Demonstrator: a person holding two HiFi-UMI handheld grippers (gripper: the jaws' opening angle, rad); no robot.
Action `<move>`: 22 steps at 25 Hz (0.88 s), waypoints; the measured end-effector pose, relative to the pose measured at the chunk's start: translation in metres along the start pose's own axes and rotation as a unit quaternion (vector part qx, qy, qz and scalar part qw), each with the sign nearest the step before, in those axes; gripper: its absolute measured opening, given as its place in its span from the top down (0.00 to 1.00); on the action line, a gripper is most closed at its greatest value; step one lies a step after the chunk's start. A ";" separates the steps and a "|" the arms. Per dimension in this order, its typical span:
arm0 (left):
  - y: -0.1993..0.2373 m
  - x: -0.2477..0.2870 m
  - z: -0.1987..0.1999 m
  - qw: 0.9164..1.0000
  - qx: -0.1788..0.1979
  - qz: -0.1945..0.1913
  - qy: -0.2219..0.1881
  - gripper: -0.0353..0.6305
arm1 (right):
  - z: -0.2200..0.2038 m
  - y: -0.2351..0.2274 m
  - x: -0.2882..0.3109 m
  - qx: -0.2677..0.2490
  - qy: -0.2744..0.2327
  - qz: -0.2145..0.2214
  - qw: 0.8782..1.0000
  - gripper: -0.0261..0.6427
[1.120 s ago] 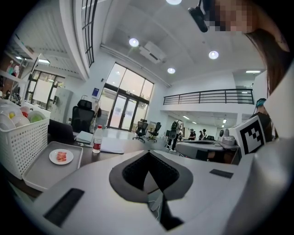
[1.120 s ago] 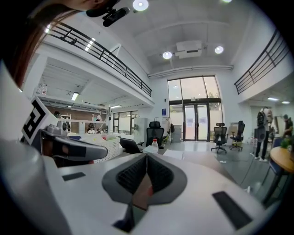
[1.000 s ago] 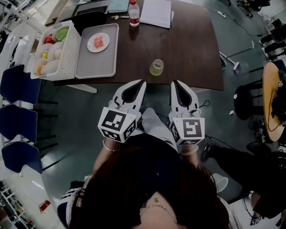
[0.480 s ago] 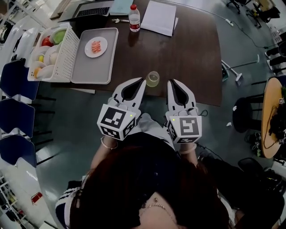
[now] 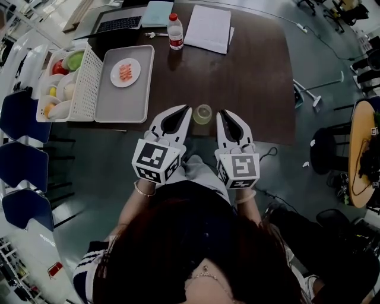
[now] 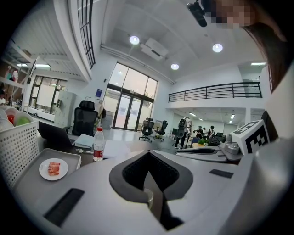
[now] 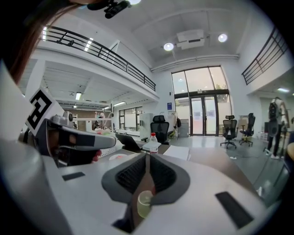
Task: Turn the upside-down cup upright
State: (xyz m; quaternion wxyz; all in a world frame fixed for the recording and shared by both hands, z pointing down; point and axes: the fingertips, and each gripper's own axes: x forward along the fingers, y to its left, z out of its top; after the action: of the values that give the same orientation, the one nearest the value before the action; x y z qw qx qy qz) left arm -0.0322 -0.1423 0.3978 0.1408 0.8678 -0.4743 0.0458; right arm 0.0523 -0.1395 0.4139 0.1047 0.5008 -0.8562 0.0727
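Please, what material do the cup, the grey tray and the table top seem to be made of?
Cup: probably clear plastic with a faint yellow-green tint; the dark surface shows through it.
Tray: likely matte grey plastic, with a smooth moulded rim.
Table: dark brown wood or wood-look laminate with a dull sheen; the pictures do not settle which.

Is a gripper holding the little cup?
No, the cup stands on the table, between the shut left gripper and right gripper.

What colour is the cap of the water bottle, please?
The cap is red; head view.
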 end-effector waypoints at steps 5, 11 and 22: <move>0.009 0.001 -0.002 1.000 -0.009 0.001 0.003 0.94 | -0.020 -0.001 0.015 0.001 0.023 0.001 1.000 0.93; 0.015 0.001 -0.014 1.000 -0.019 0.001 0.016 0.94 | -0.047 -0.003 0.032 0.013 0.051 0.006 0.999 0.77; 0.023 0.011 -0.036 0.999 -0.030 -0.002 0.043 0.94 | -0.102 0.002 0.061 0.005 0.108 0.023 0.994 0.61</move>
State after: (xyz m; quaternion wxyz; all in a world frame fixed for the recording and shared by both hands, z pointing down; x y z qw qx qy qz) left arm -0.0434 -0.1520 0.4388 0.1868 0.8613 -0.4675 0.0687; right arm 0.0318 -0.1665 0.5276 0.1922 0.4711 -0.8505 0.1333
